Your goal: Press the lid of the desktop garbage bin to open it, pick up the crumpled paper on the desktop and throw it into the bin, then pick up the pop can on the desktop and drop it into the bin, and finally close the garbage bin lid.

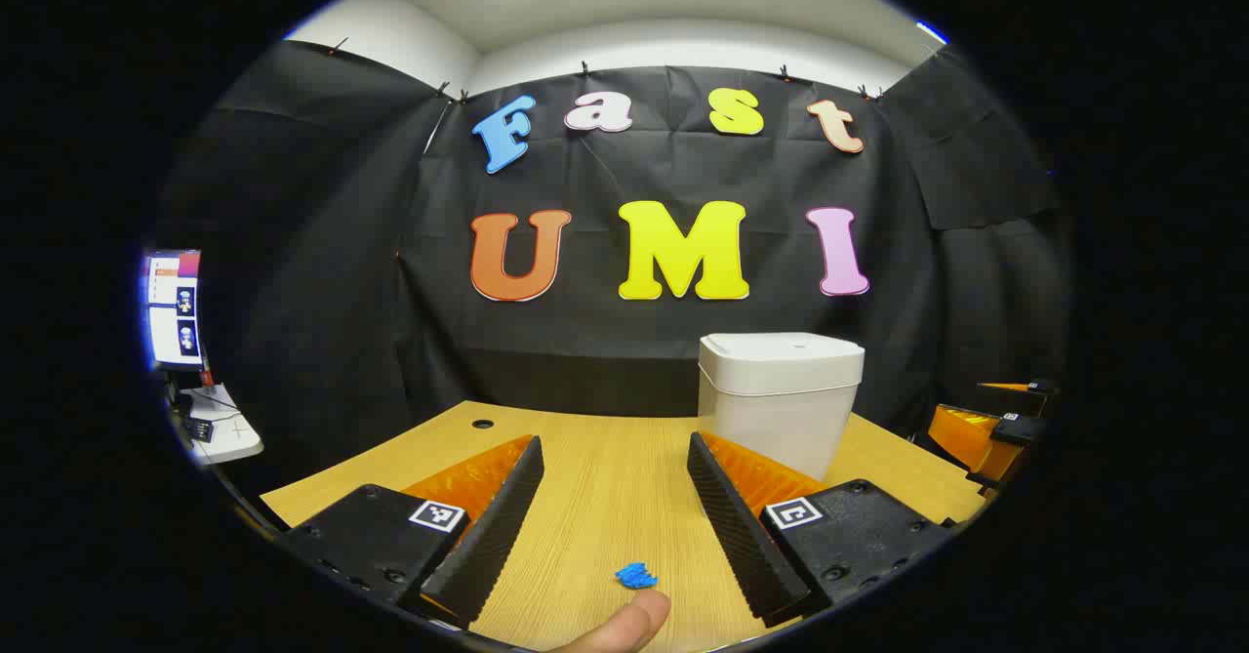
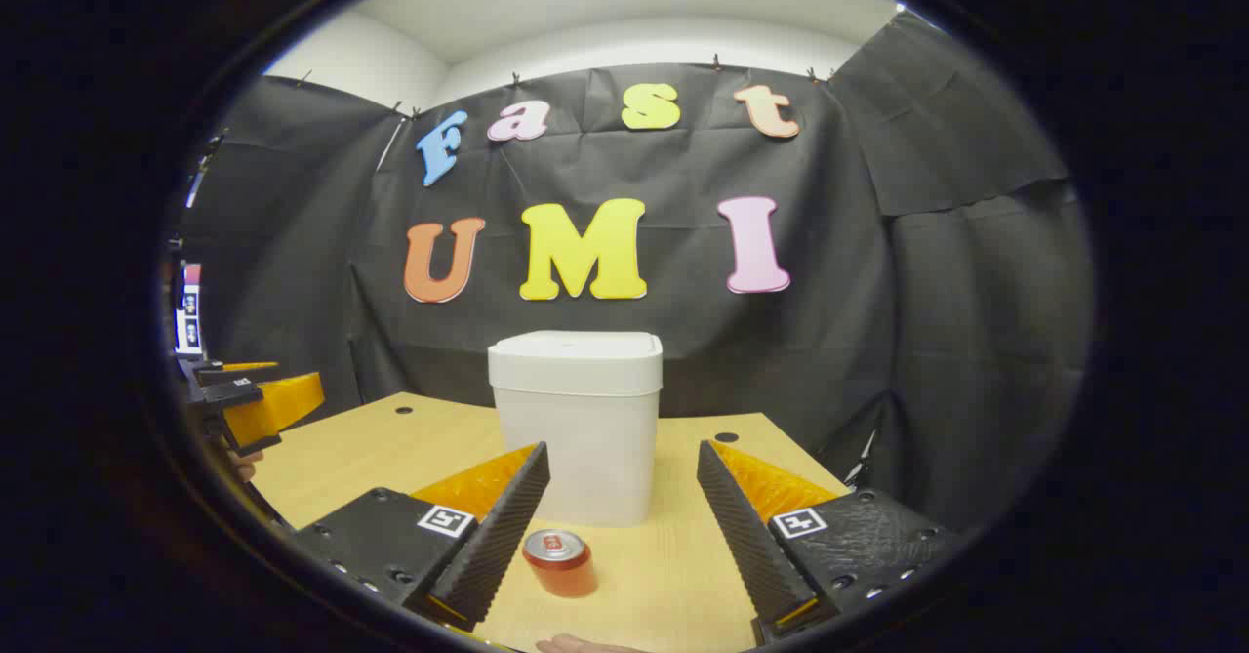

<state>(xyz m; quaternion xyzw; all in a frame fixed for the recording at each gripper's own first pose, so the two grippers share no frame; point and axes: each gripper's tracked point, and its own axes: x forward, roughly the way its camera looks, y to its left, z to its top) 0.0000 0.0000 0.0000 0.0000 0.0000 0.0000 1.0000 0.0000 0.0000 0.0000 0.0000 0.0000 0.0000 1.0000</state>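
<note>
left gripper (image 1: 615, 507): fingers spread, empty; blue crumpled paper (image 1: 636, 575) on the desk right between them
bin (image 2: 576, 419): lid shut, straight ahead of right gripper (image 2: 623, 526), so that one's nearer
right gripper: spread too, can (image 2: 558, 561) upright just inside its left finger

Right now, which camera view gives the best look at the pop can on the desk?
The right gripper view: the pop can stands upright on the desk, near that gripper's open fingers and in front of the white bin. The left gripper view gives the closed bin and blue crumpled paper instead.
</note>
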